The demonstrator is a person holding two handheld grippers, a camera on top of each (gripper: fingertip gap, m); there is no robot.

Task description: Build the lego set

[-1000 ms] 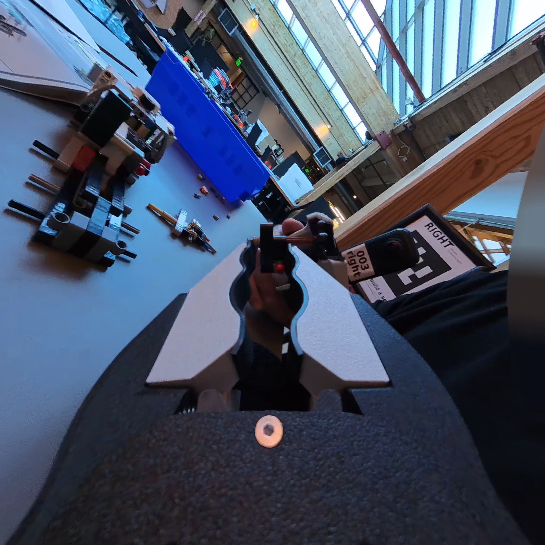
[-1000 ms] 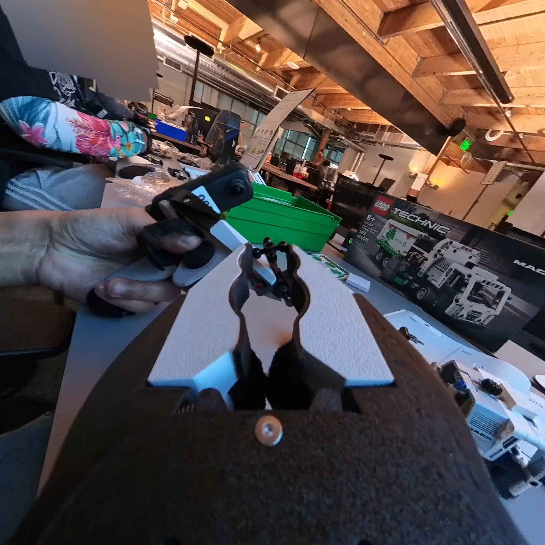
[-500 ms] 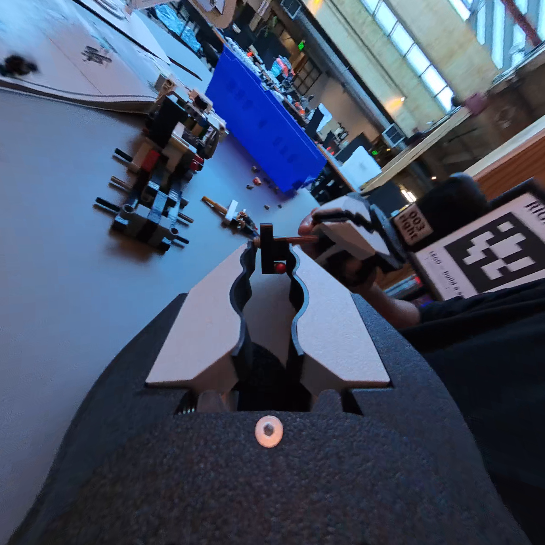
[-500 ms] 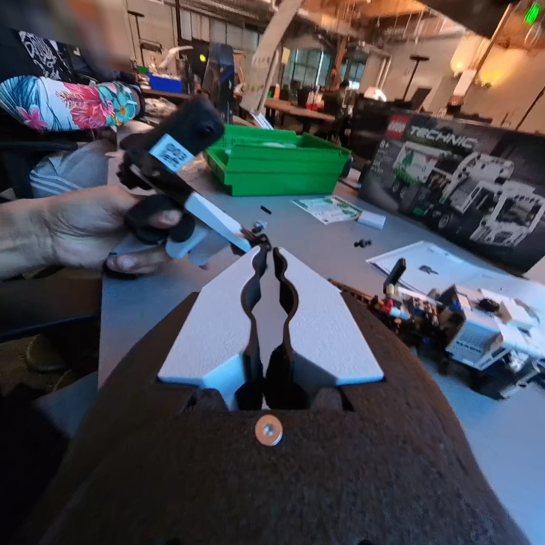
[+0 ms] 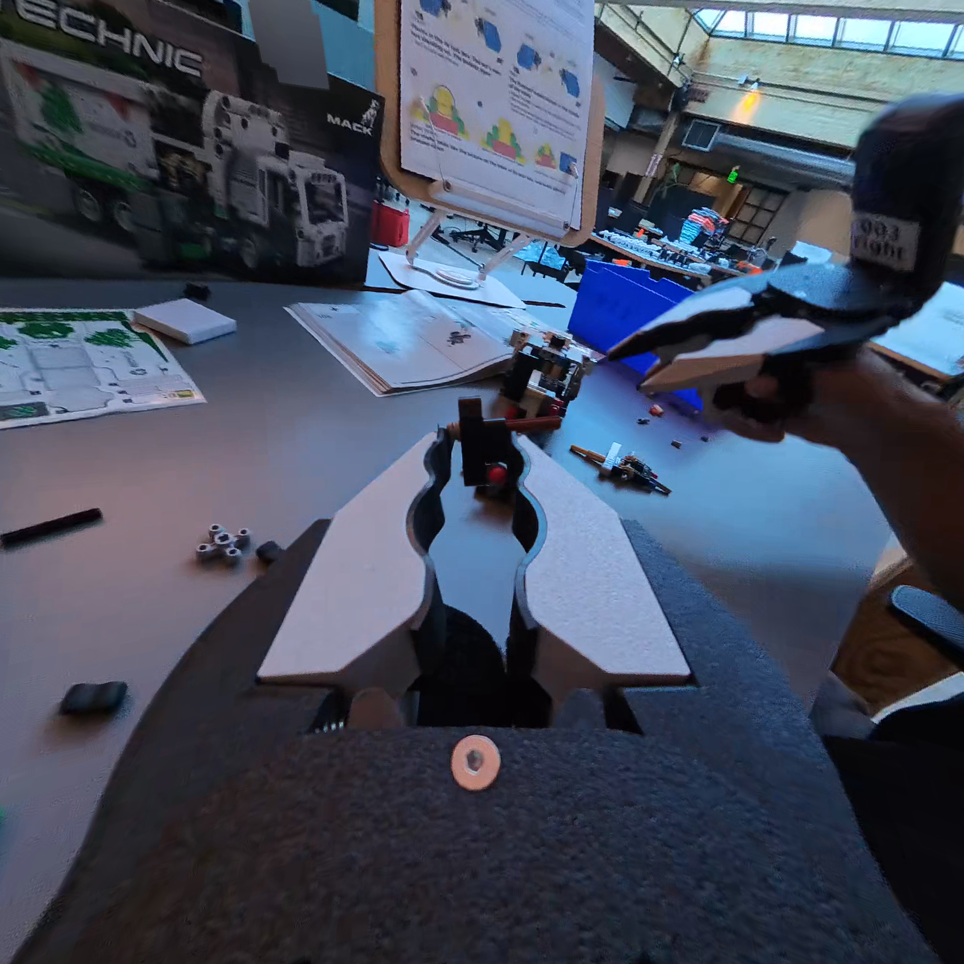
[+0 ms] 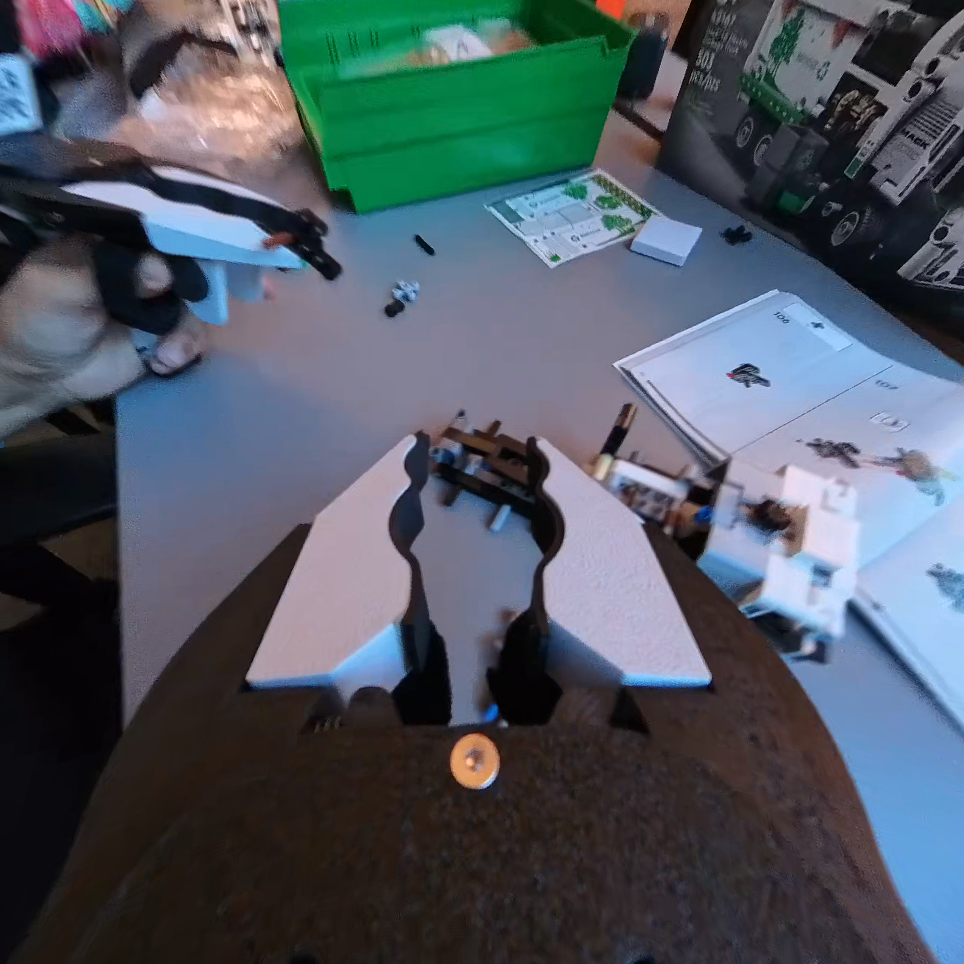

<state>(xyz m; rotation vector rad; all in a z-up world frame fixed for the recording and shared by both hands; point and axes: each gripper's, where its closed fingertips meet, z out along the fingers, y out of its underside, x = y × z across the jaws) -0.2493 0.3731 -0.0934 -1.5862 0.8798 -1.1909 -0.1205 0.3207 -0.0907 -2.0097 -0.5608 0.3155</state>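
Clamping left gripper (image 5: 480,459) on black beam (image 5: 477,443) with red pin, brown axle; right gripper (image 6: 477,459) apart, empty.

Set box (image 5: 156,156): white brand lettering, logos.
Open booklet (image 6: 782,365): small page numbers.
Right gripper (image 5: 626,373) sticker (image 5: 881,245): short printed code.
Easel sheet (image 5: 495,104): print blurred.

Left gripper (image 5: 482,459) clamped around black piece (image 5: 479,443) with brown axle, apparently above table (image 5: 261,469).

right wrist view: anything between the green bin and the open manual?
Yes: on the table between green bin and open manual lie a sticker sheet and small white box.
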